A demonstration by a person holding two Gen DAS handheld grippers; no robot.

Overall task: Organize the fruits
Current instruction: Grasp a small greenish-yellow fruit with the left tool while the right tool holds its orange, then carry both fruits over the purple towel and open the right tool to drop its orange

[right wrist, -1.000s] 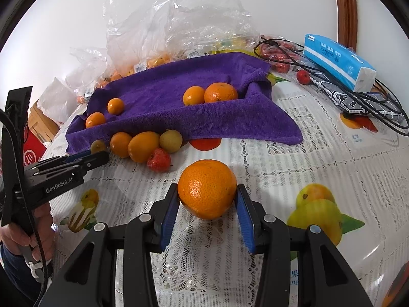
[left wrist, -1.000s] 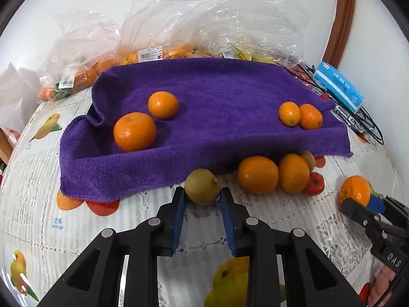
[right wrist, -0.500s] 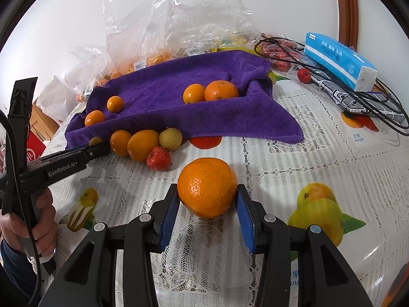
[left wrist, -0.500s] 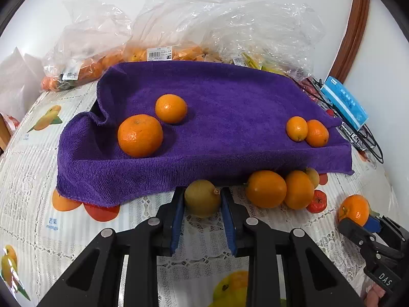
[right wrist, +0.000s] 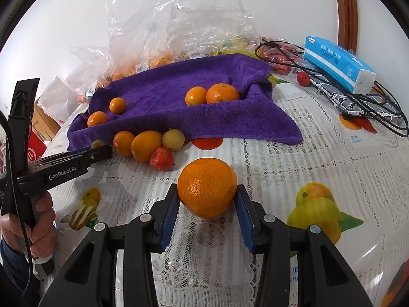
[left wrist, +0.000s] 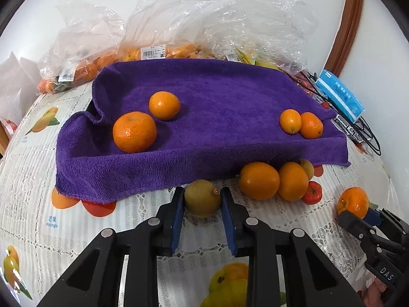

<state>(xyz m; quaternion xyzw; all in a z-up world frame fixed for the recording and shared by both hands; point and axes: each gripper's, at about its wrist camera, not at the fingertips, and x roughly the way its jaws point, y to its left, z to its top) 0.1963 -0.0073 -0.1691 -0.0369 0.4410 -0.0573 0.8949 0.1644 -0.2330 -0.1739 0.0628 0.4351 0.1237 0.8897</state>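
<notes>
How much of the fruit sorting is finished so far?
Four oranges already lie on the purple towel, in two pairs. In hand: the left gripper clamps a greenish-brown fruit, and the right gripper clamps a large orange. Left: a cluster of loose fruit on the tablecloth by the towel's front edge.

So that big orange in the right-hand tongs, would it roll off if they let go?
Probably. The big orange is nearly round and the lace tablecloth looks flat, so it could wander. Its dimpled peel likely gives the right tongs good grip. It looks firm, so a gentle squeeze shouldn't bruise it.
</notes>
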